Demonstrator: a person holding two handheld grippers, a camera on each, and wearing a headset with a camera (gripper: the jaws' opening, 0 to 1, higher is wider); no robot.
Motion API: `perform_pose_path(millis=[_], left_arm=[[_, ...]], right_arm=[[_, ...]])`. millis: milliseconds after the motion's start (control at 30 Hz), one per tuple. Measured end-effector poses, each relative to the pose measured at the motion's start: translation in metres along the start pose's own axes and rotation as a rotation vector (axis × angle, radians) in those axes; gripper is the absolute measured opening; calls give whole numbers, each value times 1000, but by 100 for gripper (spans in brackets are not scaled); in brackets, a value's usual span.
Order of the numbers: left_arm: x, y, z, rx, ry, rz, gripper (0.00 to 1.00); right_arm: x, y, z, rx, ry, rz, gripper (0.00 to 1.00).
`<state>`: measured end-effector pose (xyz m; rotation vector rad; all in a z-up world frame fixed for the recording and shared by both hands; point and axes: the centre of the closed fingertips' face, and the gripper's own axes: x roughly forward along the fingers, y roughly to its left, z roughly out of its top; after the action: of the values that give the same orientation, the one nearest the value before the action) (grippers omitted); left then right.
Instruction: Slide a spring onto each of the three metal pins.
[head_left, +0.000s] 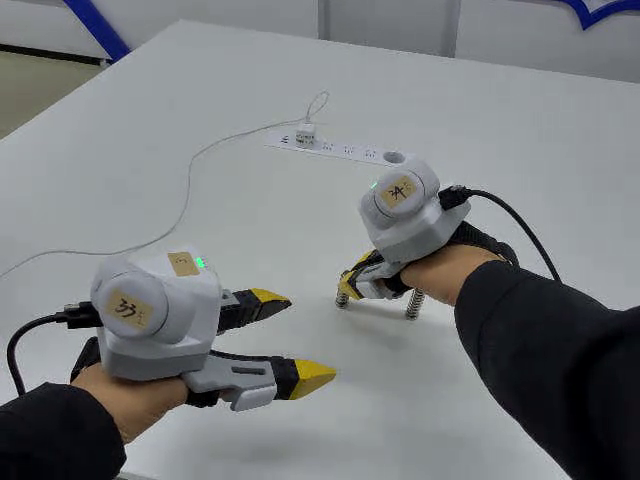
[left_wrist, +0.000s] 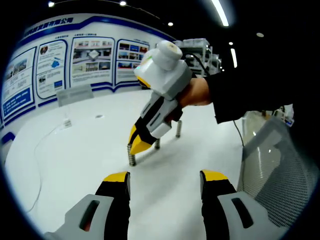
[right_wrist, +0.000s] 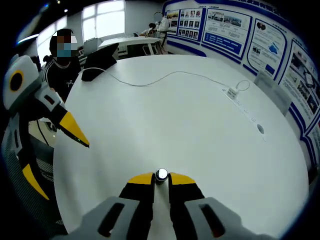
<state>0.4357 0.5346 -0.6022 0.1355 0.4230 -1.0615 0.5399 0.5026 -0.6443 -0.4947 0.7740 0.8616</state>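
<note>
Right gripper view: right gripper (right_wrist: 161, 178) clamped on pin (right_wrist: 161, 174); spring (left_wrist: 131, 159) under tips, probably mid-seating. Left gripper (head_left: 305, 337) splayed, empty. Next: press spring down, release

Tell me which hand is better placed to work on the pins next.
Right. The right tool is shut on a pin, beside the other pins; the left tool hangs open, apart from them.

White table (head_left: 200, 120), poster-lined wall (left_wrist: 75, 55)
</note>
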Motion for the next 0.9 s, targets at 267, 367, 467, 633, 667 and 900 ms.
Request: perform_pose_path(millis=[267, 367, 467, 633, 667, 900], left_arm=[[0, 0, 2, -2, -3, 4, 58], [0, 0, 2, -2, -3, 5, 58], [0, 0, 3, -1, -3, 6, 58], [0, 1, 4, -2, -5, 8, 59], [0, 1, 4, -2, -5, 8, 59], [-1, 2, 4, -3, -7, 10, 59]], right_arm=[[-10, 2, 0, -10, -20, -10, 18], [-15, 3, 2, -15, -36, -15, 20], [-21, 5, 4, -17, -55, -17, 22], [-31, 7, 5, -18, -81, -24, 24], [-32, 7, 4, -19, -83, -26, 24], [-43, 12, 5, -10, -122, -41, 26]])
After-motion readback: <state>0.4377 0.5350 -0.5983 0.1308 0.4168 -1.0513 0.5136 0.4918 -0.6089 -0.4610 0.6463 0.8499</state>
